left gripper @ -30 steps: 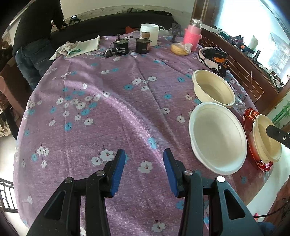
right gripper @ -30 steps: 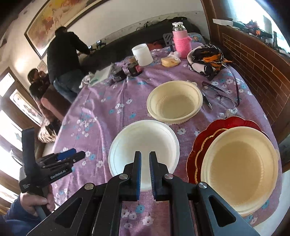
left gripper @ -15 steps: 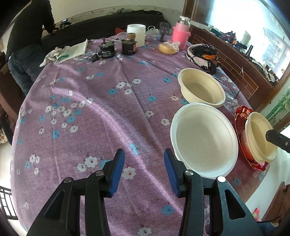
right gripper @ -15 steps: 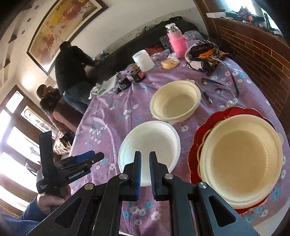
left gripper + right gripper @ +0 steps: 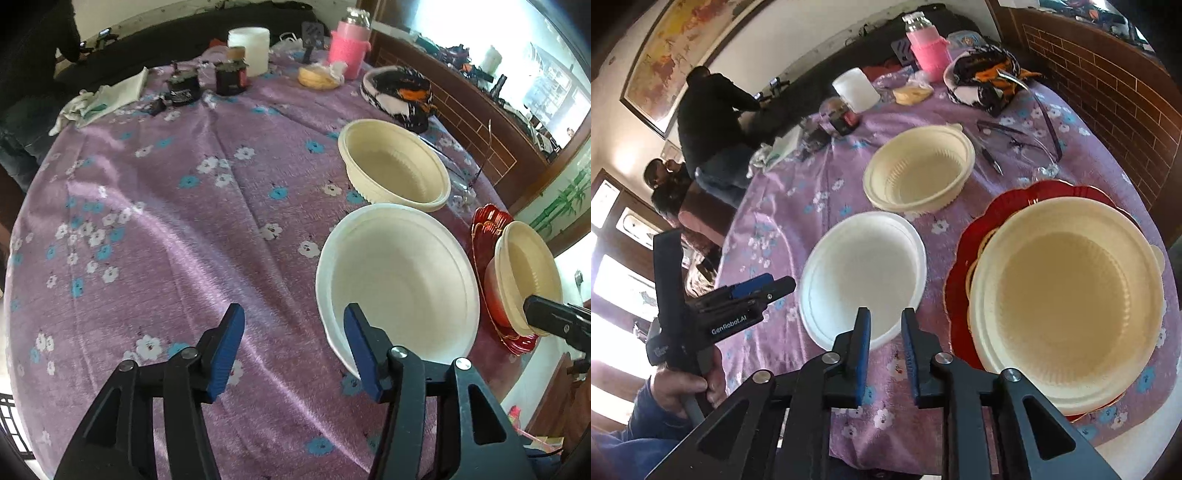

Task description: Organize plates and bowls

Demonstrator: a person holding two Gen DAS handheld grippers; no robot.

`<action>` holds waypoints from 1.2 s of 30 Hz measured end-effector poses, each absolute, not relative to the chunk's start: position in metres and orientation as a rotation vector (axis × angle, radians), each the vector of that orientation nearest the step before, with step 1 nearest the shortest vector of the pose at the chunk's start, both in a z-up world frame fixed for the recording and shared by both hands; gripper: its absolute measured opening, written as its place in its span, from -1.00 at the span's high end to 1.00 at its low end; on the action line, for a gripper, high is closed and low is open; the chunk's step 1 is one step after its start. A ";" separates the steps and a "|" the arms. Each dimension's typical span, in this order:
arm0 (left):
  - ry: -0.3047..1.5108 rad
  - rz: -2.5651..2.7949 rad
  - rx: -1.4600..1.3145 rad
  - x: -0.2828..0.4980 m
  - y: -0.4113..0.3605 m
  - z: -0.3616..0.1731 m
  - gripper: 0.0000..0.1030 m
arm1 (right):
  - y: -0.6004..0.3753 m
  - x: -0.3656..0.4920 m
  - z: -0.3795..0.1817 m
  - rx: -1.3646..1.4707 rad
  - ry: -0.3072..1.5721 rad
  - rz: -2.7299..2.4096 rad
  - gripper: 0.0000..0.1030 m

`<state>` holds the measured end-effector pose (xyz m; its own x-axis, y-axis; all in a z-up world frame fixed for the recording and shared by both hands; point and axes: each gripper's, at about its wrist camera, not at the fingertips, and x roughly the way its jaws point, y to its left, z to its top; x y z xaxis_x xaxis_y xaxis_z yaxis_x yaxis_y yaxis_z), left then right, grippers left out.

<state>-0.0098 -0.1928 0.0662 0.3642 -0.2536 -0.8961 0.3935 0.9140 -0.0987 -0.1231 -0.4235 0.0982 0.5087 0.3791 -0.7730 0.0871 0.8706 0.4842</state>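
A round table covered in a purple cloth with blue and white flowers (image 5: 155, 229) holds three pieces of disposable tableware near its right edge. The left gripper (image 5: 293, 347) hovers low over the cloth with its blue-padded fingers wide apart and nothing between them. A shallow white foam plate (image 5: 399, 284) lies just to the right of it, its near rim partly hidden behind the right-hand finger; whether they touch cannot be told. Beyond the plate sits a cream plastic bowl with a ribbed wall (image 5: 395, 166), close to the plate.

The right gripper (image 5: 884, 347) is held above the table's near edge, its fingers separated by a narrow gap and holding nothing. The white foam plate (image 5: 862, 273) lies just ahead and slightly left of its fingertips. To the right, a second cream bowl (image 5: 1067, 299) rests on a red scalloped plate (image 5: 993, 214).
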 end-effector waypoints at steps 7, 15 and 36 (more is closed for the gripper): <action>1.166 -0.459 0.177 0.010 -0.215 0.051 -0.08 | -0.421 -0.119 0.094 0.492 1.051 0.199 0.22; 1.199 -0.489 0.232 0.023 -0.236 0.036 0.71 | -0.419 -0.120 0.089 0.479 1.074 0.195 0.19; 1.187 -0.412 0.132 -0.006 -0.184 0.049 0.38 | -0.388 -0.089 0.062 0.409 1.183 0.229 0.19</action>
<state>-0.0062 -0.1836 0.0490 0.3097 -0.2425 -0.9194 0.3794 0.9181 -0.1143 -0.0886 -0.3881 0.0616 0.3663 0.3834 -0.8478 0.0389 0.9041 0.4256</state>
